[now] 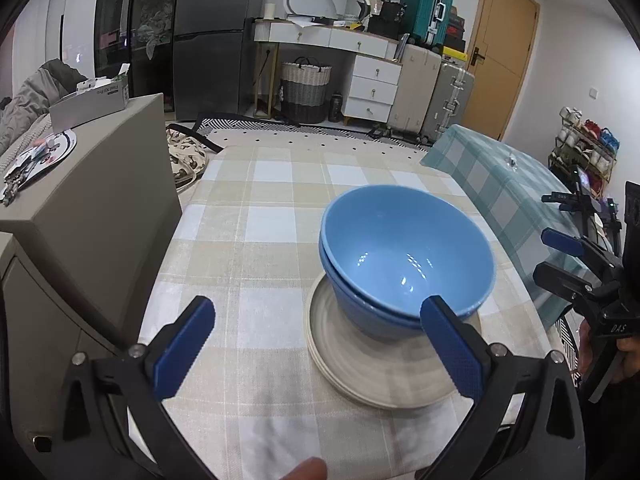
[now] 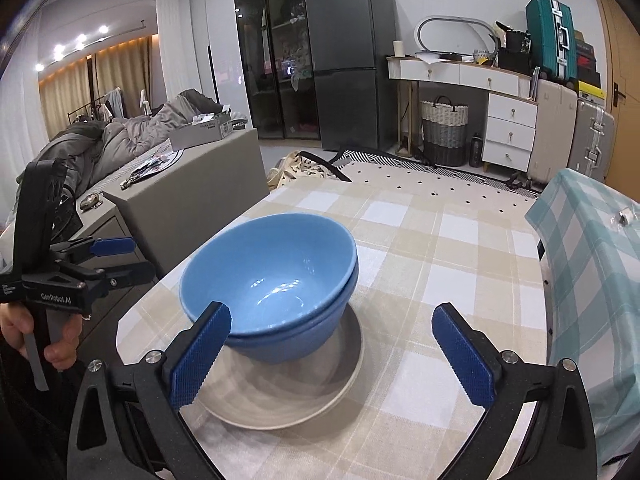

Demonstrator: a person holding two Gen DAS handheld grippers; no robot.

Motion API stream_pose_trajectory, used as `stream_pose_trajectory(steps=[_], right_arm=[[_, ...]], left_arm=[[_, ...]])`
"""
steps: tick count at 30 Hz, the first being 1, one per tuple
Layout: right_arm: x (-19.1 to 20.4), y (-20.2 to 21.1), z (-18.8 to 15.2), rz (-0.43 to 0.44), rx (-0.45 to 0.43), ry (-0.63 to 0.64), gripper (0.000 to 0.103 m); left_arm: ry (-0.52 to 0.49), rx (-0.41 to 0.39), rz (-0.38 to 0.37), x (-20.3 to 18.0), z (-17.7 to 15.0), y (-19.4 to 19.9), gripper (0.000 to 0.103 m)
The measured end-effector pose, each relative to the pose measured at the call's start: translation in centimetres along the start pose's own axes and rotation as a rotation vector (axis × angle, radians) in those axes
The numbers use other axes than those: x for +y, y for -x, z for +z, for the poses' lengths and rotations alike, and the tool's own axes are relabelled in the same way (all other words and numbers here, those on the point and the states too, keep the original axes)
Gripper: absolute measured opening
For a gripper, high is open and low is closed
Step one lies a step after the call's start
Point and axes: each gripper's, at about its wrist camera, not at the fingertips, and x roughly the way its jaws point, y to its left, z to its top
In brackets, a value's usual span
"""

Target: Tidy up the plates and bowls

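Two blue bowls sit nested, one inside the other, on a small stack of off-white plates. The stack stands on the table with the beige checked cloth. My left gripper is open just in front of the stack; its right finger overlaps the bowls' near rim in the picture, with nothing between the pads. My right gripper is open too, with its left finger in front of the bowls. Each gripper also shows at the edge of the other view: right gripper, left gripper.
A grey cabinet stands against the table's left side with a box and clutter on top. A surface under a teal checked cloth adjoins the right side. A person's hand holds the left gripper's handle.
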Motion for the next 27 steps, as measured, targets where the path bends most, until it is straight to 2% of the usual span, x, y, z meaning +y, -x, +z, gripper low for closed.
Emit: stream_pose_trajectory(steps=[8, 14, 18, 22, 27], right_arm=[[0.5, 2.8, -2.8, -0.005, -0.061, -0.016, 0.102], [1.2, 3.6, -4.9, 0.014, -0.075, -0.032, 0.102], [2.0, 3.6, -6.1, 0.015, -0.086, -0.041, 0.102], [3.0, 3.8, -6.9, -0.004, -0.115, -0.024, 0.102], [3.9, 3.2, -7.7, -0.039, -0.103, 0.005, 0.102]], left_arm=[[0.02, -0.145, 0.017, 0.2, -2.8, 1.9, 0.103], [-0.007, -0.184, 0.089, -0.4, -5.7, 2.3, 0.103], [-0.025, -0.202, 0.11, -0.6, -7.1, 2.6, 0.103], [-0.04, -0.244, 0.104, -1.2, -7.8, 3.2, 0.103], [-0.057, -0.275, 0.091, -2.2, -8.3, 3.6, 0.103]])
